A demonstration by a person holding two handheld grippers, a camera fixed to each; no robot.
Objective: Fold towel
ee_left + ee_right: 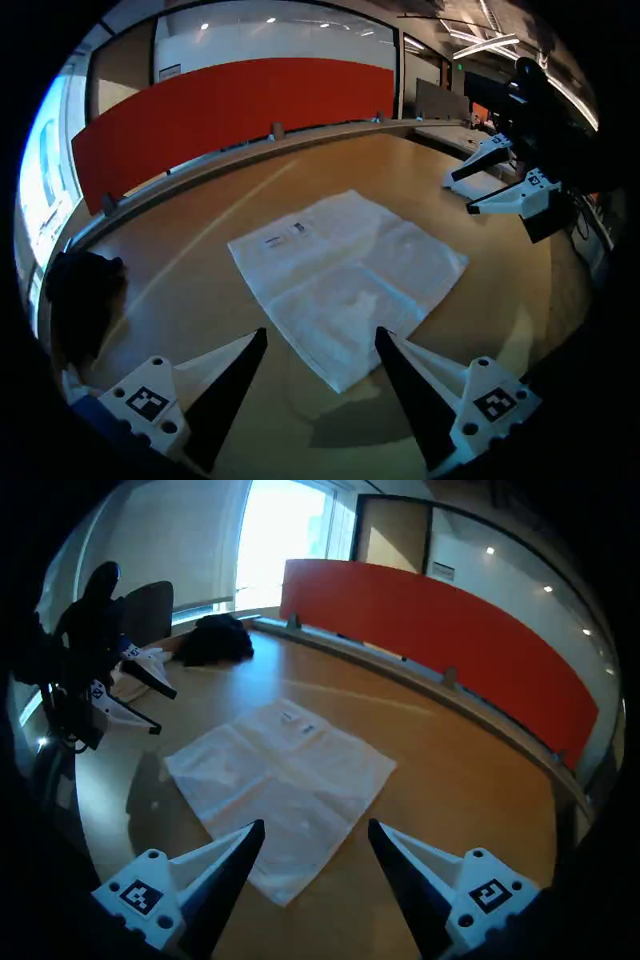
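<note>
A white towel lies flat and spread out on the wooden table, with two small labels near its far left corner. My left gripper hovers open over the towel's near corner, nothing between its fingers. Across the table the right gripper is held up in the air, fingers apart. In the right gripper view the same towel lies spread ahead, and my right gripper stands open just above its near corner. The left gripper shows at the far left, open, held by a dark-sleeved person.
A long red partition runs along the table's far edge. A dark bundle lies on the table beyond the towel, near a chair back. The same dark bundle sits at the left. Bare tabletop surrounds the towel.
</note>
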